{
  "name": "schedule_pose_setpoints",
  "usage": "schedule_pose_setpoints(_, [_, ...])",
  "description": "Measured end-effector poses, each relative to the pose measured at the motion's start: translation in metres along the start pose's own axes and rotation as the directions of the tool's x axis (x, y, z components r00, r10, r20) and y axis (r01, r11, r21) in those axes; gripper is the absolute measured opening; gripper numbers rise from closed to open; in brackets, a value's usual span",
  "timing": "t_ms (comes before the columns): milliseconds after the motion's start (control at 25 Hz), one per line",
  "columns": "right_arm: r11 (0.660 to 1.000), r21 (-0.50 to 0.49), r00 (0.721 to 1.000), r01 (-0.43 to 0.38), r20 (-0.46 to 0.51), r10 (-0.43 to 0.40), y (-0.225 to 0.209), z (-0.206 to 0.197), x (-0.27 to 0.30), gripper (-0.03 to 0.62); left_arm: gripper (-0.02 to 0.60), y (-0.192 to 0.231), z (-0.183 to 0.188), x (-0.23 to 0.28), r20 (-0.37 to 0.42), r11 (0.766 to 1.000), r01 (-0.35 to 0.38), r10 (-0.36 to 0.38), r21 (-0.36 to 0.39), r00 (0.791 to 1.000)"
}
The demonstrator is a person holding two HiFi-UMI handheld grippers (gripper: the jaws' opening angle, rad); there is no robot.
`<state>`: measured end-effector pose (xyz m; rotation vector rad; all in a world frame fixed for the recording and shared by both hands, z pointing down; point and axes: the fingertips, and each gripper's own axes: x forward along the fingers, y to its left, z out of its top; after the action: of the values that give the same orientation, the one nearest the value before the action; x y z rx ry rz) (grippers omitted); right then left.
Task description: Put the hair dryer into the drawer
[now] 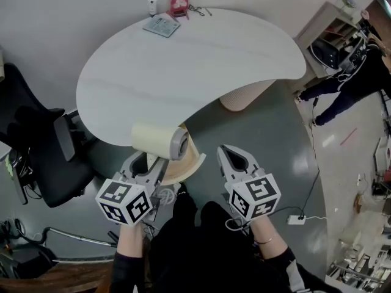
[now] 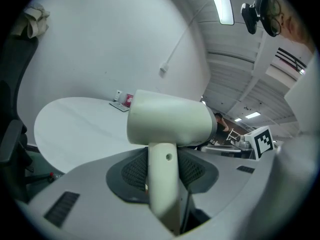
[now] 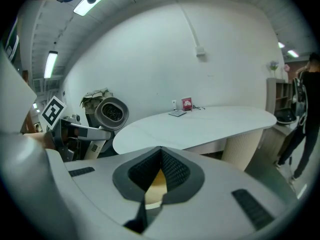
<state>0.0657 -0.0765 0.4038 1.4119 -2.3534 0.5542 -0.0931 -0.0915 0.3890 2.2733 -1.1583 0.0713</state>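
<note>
A cream hair dryer (image 1: 156,140) hangs just under the near edge of the white table (image 1: 183,66). My left gripper (image 1: 146,163) is shut on its handle. In the left gripper view the handle (image 2: 162,184) stands upright between the jaws, with the barrel (image 2: 170,124) lying across above them. My right gripper (image 1: 229,154) is beside it on the right, shut and empty. From the right gripper view the dryer's round end (image 3: 111,113) faces me at the left. A curved light-wood drawer (image 1: 186,163) sticks out below the tabletop, between the two grippers.
A black office chair (image 1: 43,157) stands at the left. The table's ribbed pedestal (image 1: 244,93) is at the right. A pink box (image 1: 179,3) and a booklet (image 1: 162,25) lie at the table's far edge. A person (image 1: 348,84) stands by a shelf (image 1: 333,38).
</note>
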Motion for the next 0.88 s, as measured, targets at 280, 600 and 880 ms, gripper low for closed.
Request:
schedule_pose_setpoints(280, [0.999,0.013,0.999,0.047,-0.023,-0.047,-0.011,-0.005,0.001,0.003,0.164,-0.001,-0.013,0.020,-0.137,0.994,0.065,-0.052,0.090,0.989])
schedule_pose_setpoints(600, [0.999,0.013,0.997,0.050,-0.060,-0.049,-0.019,-0.018,0.009,0.003,0.164,-0.003,-0.047,0.037,-0.277,0.976,0.086,-0.027,0.202,0.960])
schedule_pose_setpoints(880, [0.999,-0.024,0.997,0.027,-0.075,-0.028,-0.012,-0.017,0.020,0.003,0.164,0.002,-0.091,0.043,-0.383,0.971,0.098,-0.007,0.219,0.924])
